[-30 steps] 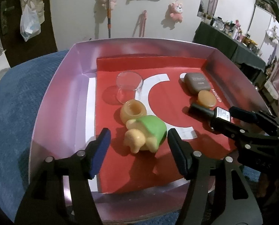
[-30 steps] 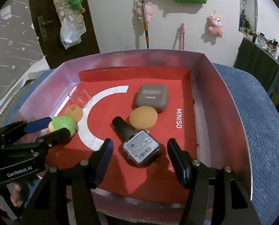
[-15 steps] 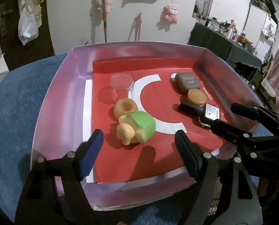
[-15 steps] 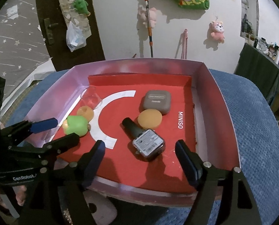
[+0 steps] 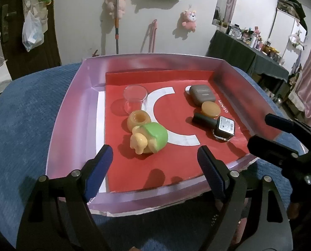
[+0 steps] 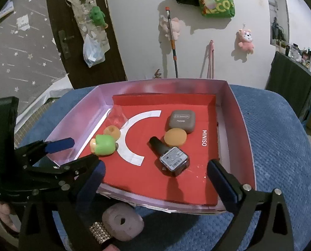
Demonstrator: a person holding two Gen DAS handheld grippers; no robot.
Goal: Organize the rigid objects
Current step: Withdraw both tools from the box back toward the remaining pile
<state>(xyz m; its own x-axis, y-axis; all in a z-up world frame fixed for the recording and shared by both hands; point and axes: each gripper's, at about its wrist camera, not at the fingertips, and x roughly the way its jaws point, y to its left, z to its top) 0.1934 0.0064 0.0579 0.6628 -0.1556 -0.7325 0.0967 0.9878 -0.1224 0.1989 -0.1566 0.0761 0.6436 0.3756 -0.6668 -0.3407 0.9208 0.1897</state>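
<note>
Both tongs are opening and hold nothing: the left tongs point(image 5: 154, 159) have backed off from the green toy point(image 5: 150, 140), the right tongs point(image 6: 155, 173) from the nail polish bottle point(image 6: 170, 155). Both items now lie freed on the red floor of the box point(image 5: 71, 113) beside the glass cup point(image 5: 135, 98), orange rings and grey case point(image 5: 202, 95), so those placements look finished.

black two-finger left gripper point(image 5: 154, 160), blue pads on fingers point(image 5: 100, 168), silver screws
</note>
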